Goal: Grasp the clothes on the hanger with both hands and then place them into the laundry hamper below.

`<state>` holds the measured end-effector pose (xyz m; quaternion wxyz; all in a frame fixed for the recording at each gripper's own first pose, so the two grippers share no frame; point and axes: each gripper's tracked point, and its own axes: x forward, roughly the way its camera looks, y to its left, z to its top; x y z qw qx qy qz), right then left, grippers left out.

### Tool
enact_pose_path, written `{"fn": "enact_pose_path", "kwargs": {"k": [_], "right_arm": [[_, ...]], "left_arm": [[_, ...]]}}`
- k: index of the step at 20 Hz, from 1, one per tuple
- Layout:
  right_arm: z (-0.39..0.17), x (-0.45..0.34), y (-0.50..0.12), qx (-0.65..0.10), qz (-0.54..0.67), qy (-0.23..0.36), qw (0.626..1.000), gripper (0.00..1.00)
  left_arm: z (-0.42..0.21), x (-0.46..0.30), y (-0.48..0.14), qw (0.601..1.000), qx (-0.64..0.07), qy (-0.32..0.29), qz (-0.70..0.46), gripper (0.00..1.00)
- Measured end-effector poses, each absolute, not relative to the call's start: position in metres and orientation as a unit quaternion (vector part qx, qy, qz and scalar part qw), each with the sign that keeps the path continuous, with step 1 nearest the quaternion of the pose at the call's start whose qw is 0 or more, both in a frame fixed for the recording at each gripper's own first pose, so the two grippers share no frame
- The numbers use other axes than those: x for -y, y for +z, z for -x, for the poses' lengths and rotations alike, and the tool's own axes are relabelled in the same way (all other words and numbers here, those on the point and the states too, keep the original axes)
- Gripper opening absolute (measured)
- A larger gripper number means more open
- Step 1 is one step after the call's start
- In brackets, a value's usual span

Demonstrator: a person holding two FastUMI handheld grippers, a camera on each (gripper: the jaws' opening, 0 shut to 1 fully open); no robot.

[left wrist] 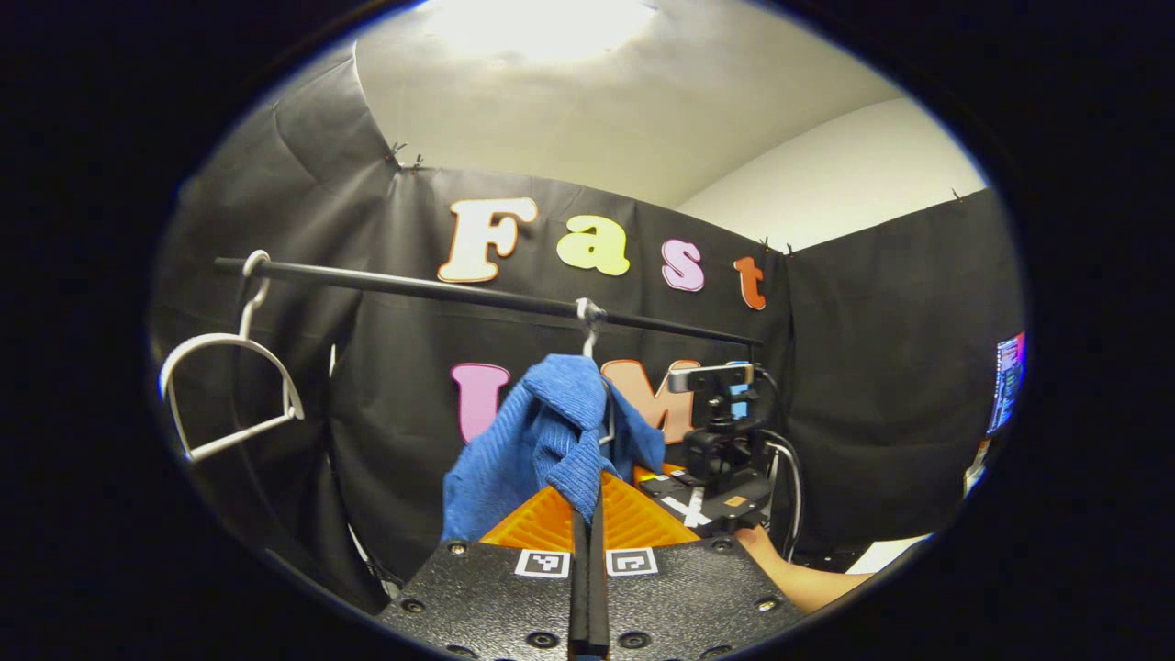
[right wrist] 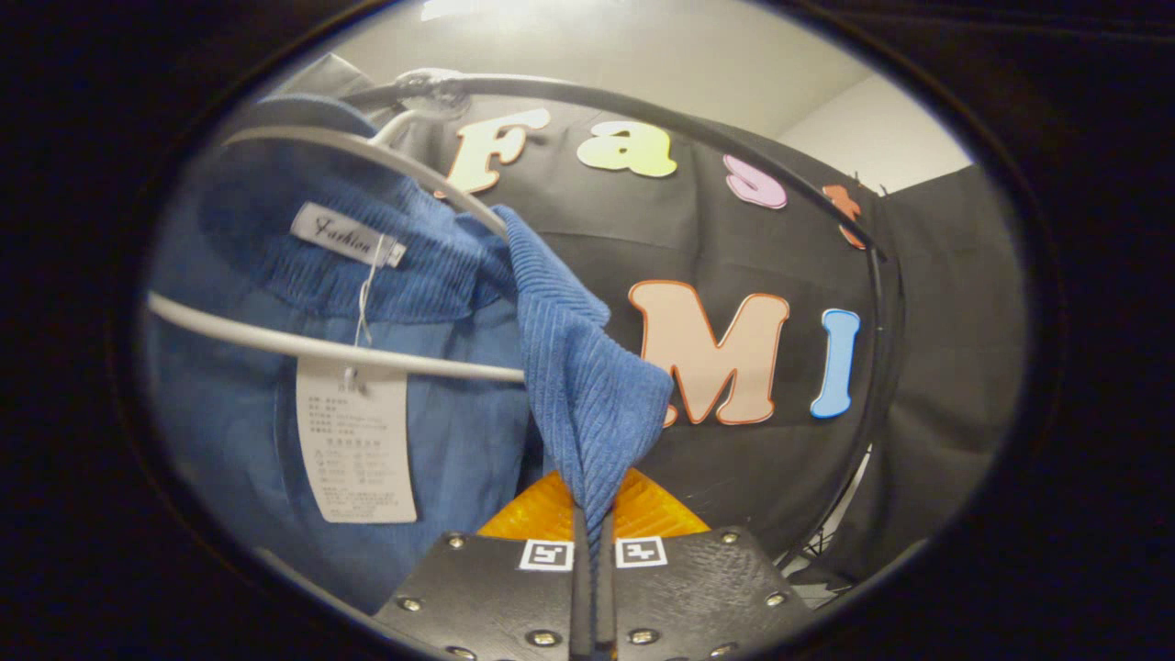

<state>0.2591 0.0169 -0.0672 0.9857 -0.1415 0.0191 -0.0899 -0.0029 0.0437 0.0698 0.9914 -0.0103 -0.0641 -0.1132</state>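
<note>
Left gripper [left wrist: 587, 514]: jaws clamped on a fold of the blue garment [left wrist: 542, 441], which rises from the jaws to its hanger [left wrist: 590, 344] on the rail [left wrist: 441, 292]. Long axis near vertical.

Right gripper [right wrist: 592, 542]: jaws pinched on the same garment's ribbed edge, cloth running up and left from the jaws.

Count: one garment, two hangers; the empty hanger [left wrist: 225, 386] sits far left of the left jaws. Two paper tags [right wrist: 353, 441] hang left of the right jaws.

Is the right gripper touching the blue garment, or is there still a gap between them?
Touching. In the right gripper view, a fold of the blue garment runs down into the right gripper, whose fingers are closed on the cloth.
</note>
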Motion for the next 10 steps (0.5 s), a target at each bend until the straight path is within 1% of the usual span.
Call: {"fn": "enact_pose_path", "kwargs": {"k": [3,5,7,8,10], "right_arm": [[-0.254,-0.008,-0.041,0.002,0.137,-0.1,0.986,0.03],[-0.251,-0.002,-0.031,0.004,0.123,-0.11,0.986,0.0],[-0.251,0.008,-0.017,0.011,0.122,-0.122,0.985,0.0],[-0.249,0.013,-0.011,0.019,0.126,-0.127,0.984,0.02],[-0.26,0.021,-0.001,0.025,0.126,-0.13,0.983,0.02]], "left_arm": [[0.007,-0.046,0.071,0.99,0.053,-0.13,0.003,0.0],[0.01,-0.054,0.078,0.989,0.062,-0.132,-0.01,0.0],[0.014,-0.053,0.084,0.987,0.067,-0.14,-0.029,0.0],[0.016,-0.055,0.088,0.987,0.071,-0.139,-0.04,0.0],[0.019,-0.066,0.099,0.986,0.084,-0.129,-0.065,0.0]]}}
